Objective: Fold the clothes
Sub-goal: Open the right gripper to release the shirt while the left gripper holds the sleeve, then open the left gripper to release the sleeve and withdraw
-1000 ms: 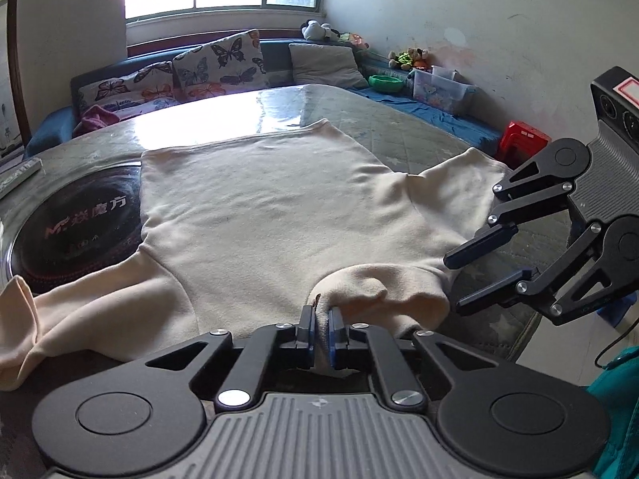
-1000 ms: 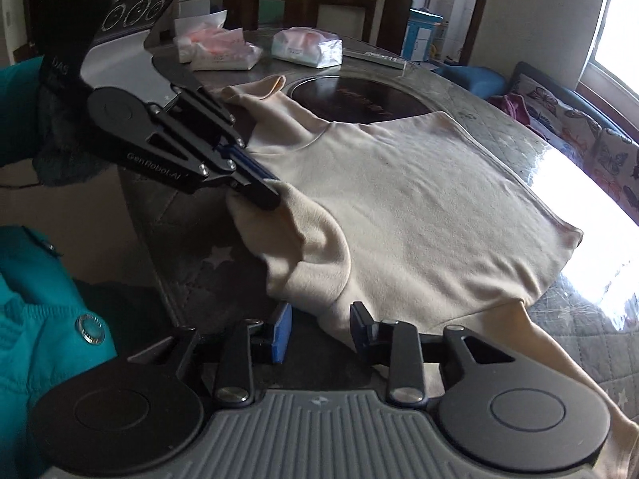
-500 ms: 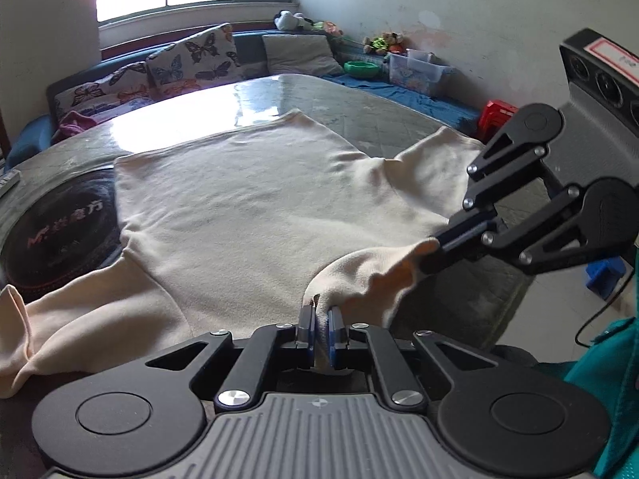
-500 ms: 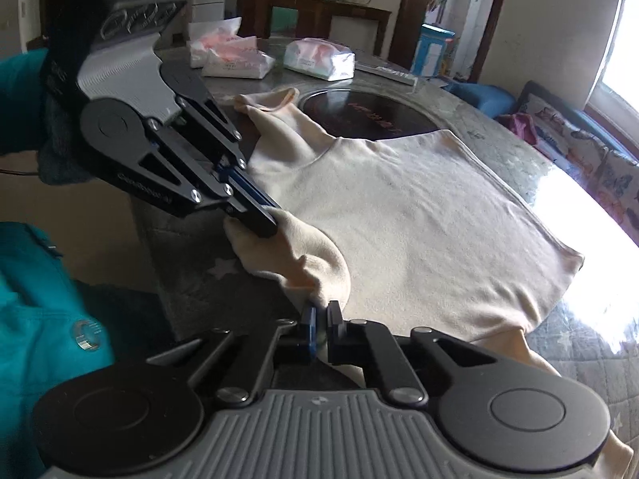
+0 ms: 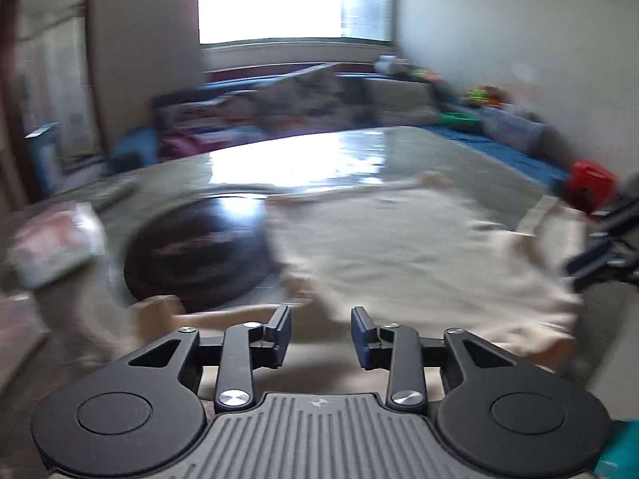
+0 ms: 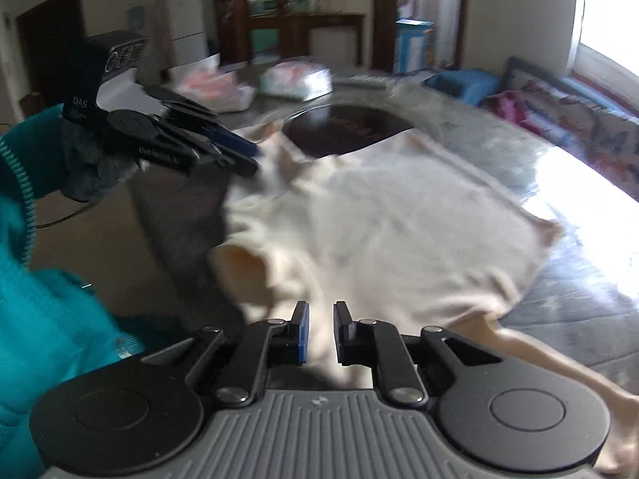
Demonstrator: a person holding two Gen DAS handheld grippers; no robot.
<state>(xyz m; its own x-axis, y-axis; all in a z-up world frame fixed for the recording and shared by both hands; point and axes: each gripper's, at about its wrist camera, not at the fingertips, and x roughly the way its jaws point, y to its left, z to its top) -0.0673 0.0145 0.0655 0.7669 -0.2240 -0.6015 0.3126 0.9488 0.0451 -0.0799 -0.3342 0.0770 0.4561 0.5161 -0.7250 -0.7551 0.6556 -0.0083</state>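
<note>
A cream long-sleeved top [image 5: 419, 247] lies spread on the round table, and it also shows in the right wrist view [image 6: 399, 231]. Both views are motion-blurred. My left gripper [image 5: 321, 335] is open and empty above the top's near edge, beside a sleeve [image 5: 159, 311]. It shows at the left of the right wrist view [image 6: 243, 155]. My right gripper [image 6: 321, 333] is open a little, with the collar bunched [image 6: 247, 275] just ahead and cloth below the gap. It is at the right edge of the left wrist view [image 5: 599, 255].
A black round hob [image 5: 195, 259] is set into the table, partly under the top. Plastic-wrapped packets [image 6: 295, 80] lie at the table's far side. A sofa with cushions [image 5: 303, 99] runs under the window. A red stool [image 5: 591, 187] stands at the right.
Both grippers have opened and let go of the collar, which has dropped onto the table. My left gripper has swung left toward the sleeve and hob.
</note>
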